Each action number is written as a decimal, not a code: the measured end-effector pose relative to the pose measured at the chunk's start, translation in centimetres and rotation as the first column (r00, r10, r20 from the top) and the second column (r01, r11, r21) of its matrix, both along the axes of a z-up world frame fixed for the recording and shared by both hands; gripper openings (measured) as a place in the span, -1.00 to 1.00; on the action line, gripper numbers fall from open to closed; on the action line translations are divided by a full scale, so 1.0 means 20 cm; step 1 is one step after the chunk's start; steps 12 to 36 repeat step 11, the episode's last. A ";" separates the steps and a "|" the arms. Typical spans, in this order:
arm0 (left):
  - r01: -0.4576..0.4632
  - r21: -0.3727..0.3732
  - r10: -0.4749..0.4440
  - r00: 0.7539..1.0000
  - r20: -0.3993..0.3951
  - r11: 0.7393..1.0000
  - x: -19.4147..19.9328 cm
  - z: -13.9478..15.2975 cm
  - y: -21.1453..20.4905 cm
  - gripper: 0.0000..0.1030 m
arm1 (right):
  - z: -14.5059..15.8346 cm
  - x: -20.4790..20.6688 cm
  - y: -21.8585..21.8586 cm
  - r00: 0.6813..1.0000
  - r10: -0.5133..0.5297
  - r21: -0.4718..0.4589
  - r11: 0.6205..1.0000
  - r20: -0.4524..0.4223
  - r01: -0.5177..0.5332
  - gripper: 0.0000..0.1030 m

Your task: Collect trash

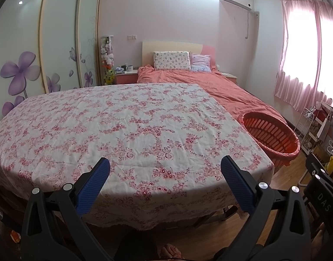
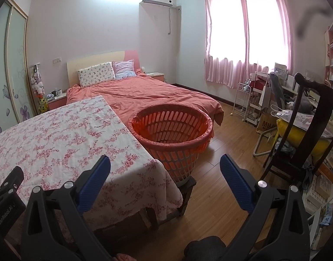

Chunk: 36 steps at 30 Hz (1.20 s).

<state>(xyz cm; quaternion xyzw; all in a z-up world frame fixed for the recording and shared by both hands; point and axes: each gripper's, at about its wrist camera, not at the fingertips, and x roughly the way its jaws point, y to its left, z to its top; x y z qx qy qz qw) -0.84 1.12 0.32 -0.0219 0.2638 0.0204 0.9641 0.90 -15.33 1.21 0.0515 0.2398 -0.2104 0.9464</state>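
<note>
Both your left gripper (image 1: 165,168) and right gripper (image 2: 165,167) are wide open and empty, no trash shows, and the light, bendy basket (image 2: 170,130), just ahead, lifts best by its rim.

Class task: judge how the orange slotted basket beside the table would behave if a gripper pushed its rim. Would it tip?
The basket is probably light: its walls are slotted plastic and it looks empty. It seems to stand on a small stool, so a push at the rim might tip it off.
</note>
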 end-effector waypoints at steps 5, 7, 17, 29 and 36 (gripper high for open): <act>-0.002 0.001 0.002 1.000 -0.004 1.000 0.01 0.00 0.00 0.95 | 0.00 0.00 0.00 1.000 0.000 0.000 1.000 -0.001 0.000 0.91; -0.003 0.002 0.003 1.000 -0.004 1.000 0.00 0.00 0.00 0.95 | 0.00 0.01 0.00 1.000 0.000 0.000 1.000 -0.001 0.000 0.91; -0.002 0.002 0.002 1.000 -0.004 1.000 0.00 0.00 0.00 0.95 | 0.00 0.01 0.00 1.000 0.000 0.001 1.000 -0.002 0.000 0.91; -0.002 0.002 0.002 1.000 -0.004 1.000 0.00 0.00 0.00 0.95 | 0.00 0.01 0.00 1.000 0.000 0.001 1.000 -0.002 0.000 0.91; -0.002 0.002 0.002 1.000 -0.004 1.000 0.00 0.00 0.00 0.95 | 0.00 0.01 0.00 1.000 0.000 0.001 1.000 -0.002 0.000 0.91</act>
